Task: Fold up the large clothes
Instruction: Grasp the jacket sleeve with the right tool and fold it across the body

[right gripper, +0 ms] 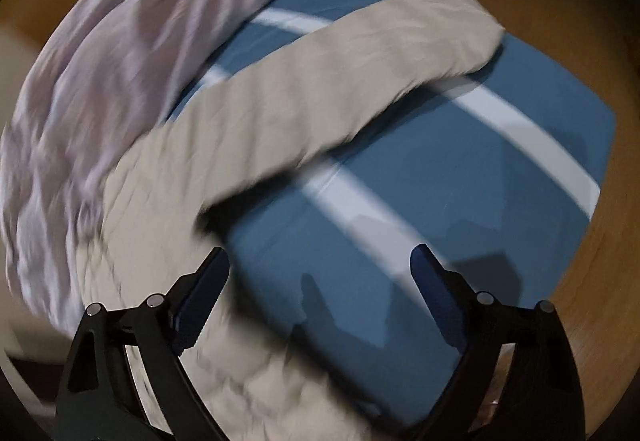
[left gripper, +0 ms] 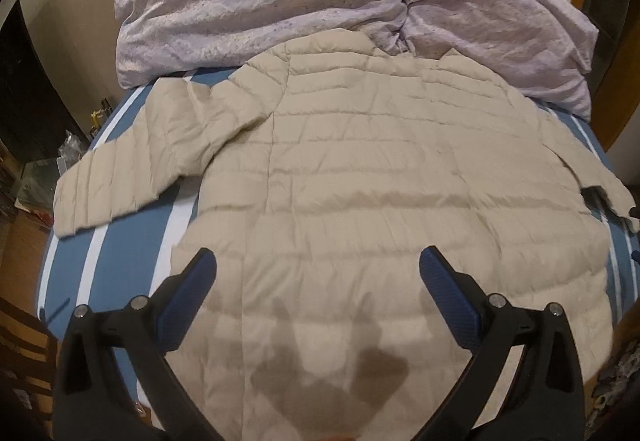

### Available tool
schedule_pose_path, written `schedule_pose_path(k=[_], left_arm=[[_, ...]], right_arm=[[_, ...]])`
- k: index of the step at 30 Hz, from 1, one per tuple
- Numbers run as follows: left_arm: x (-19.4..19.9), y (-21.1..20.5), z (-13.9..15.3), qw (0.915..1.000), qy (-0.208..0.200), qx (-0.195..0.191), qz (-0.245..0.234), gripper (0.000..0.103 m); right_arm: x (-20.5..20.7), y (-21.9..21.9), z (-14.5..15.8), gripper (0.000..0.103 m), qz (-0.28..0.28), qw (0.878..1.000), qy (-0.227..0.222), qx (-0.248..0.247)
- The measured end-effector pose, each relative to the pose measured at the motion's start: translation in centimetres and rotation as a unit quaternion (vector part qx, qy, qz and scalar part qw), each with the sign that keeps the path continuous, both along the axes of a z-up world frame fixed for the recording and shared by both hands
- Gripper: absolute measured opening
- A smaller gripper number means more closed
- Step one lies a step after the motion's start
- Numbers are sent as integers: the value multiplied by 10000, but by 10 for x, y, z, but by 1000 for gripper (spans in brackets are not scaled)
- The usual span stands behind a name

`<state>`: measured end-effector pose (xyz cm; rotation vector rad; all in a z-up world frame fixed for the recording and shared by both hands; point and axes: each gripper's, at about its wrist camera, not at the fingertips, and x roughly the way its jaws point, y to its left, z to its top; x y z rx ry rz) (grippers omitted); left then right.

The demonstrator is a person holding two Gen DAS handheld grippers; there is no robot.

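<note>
Left hand-held gripper (left gripper: 318,261): jaws apart, nothing held, above jacket (left gripper: 380,169) spread flat on bed (left gripper: 132,225). Right hand-held gripper (right gripper: 320,261): jaws apart, nothing held, near sleeve (right gripper: 340,81). Risk judged: slippery quilted fabric may slide off, or purple blanket (left gripper: 260,1) be snagged.

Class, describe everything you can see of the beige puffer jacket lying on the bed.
The jacket is beige, quilted in horizontal padded bands, and looks light and puffy. It lies spread flat on the blue-and-white striped bed sheet, collar end against the crumpled lilac duvet. One sleeve stretches out to the side in the left wrist view; the other sleeve lies across the sheet in the blurred right wrist view. Both the left gripper and the right gripper are open above it, not gripping it.
</note>
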<state>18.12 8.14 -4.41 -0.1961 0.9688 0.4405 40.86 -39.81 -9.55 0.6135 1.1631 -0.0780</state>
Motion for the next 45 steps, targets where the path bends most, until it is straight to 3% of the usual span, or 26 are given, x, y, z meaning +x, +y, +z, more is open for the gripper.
schedule_pose_path(k=[7, 9, 13, 20, 25, 28, 35, 40, 45], left_arm=[[29, 13, -9, 9999, 121, 0, -77, 101], [35, 16, -12, 9998, 174, -3, -90, 101], [43, 19, -16, 9997, 223, -67, -71, 101], [53, 30, -20, 9985, 85, -528, -150, 101], [62, 32, -25, 9980, 168, -570, -218, 101], [63, 36, -29, 9970, 152, -725, -214, 101], [66, 51, -33, 9944, 47, -1053, -2, 101], [68, 63, -31, 9940, -43, -1079, 173, 101], [70, 75, -32, 9910, -108, -1291, 337, 101]], right_arm=[[37, -50, -22, 76, -899, 9952, 200, 331], [46, -58, -27, 67, -1090, 9930, 266, 364], [54, -76, -32, 60, -1398, 9889, 225, 456], [71, -83, -36, 43, -1527, 9878, 186, 236], [84, -77, -29, 20, -1336, 9906, 120, -254], [94, -65, -17, 11, -1100, 9918, -37, -650], [122, 9, 29, 8, 104, 9887, -945, -1161], [132, 91, 44, 7, 1274, 9783, -1330, -950], [126, 181, 40, 7, 2373, 9602, -1402, -458]])
